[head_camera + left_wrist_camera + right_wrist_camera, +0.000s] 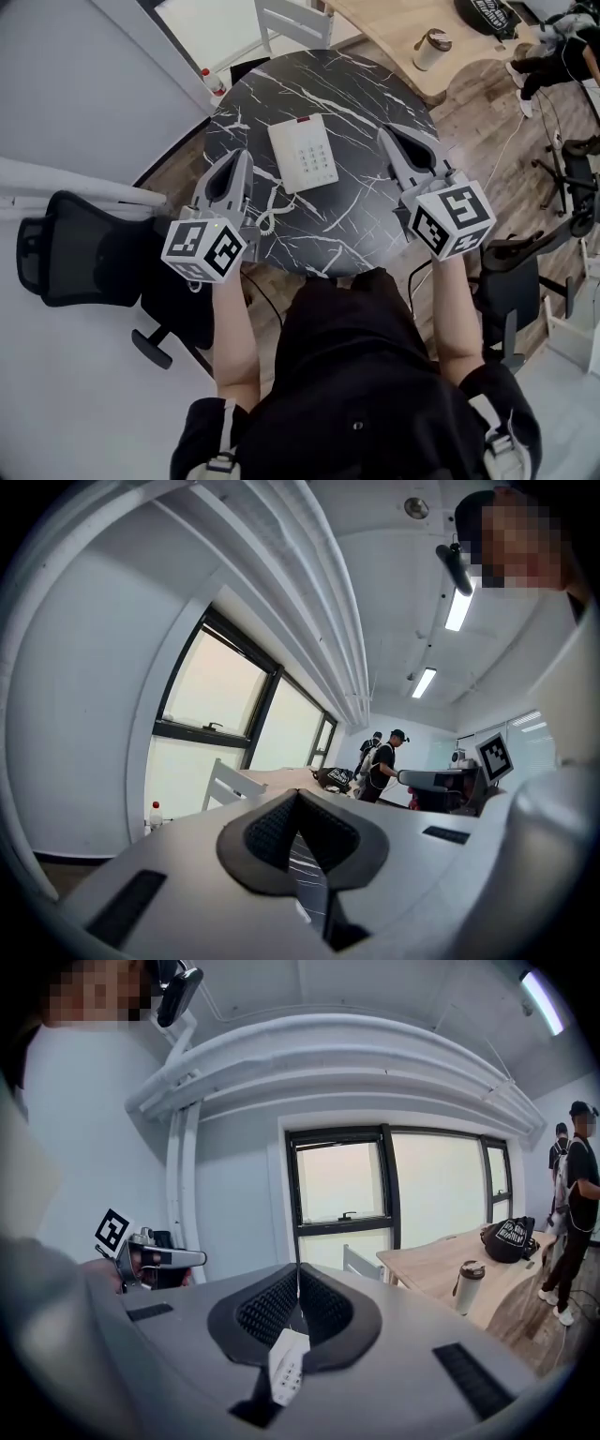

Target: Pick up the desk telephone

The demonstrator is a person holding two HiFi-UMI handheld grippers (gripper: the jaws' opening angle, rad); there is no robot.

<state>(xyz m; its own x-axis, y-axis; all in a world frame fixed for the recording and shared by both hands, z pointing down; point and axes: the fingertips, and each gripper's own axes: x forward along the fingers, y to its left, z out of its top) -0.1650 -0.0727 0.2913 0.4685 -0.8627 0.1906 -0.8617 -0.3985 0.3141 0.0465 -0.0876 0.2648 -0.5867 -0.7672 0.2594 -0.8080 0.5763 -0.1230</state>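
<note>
Lying flat on the round black marble table (375, 234), a little past its middle toward the far edge: the white desk telephone (303, 153), keypad up, with a red strip at its far end. Trailing from its left side toward the near edge, a coiled cord (267, 214).

Held over the near-left edge, the left gripper (242, 157) (298, 799), jaws pressed together with nothing between them. Held over the right edge, the right gripper (386, 134) (298, 1274), likewise closed and empty. Both pointed toward the far edge, one on each side of the telephone and clear of it.

Beside the left edge, a black office chair (70, 248). Beyond the far-right edge, a wooden table (403, 37) bearing a tumbler (431, 49).
</note>
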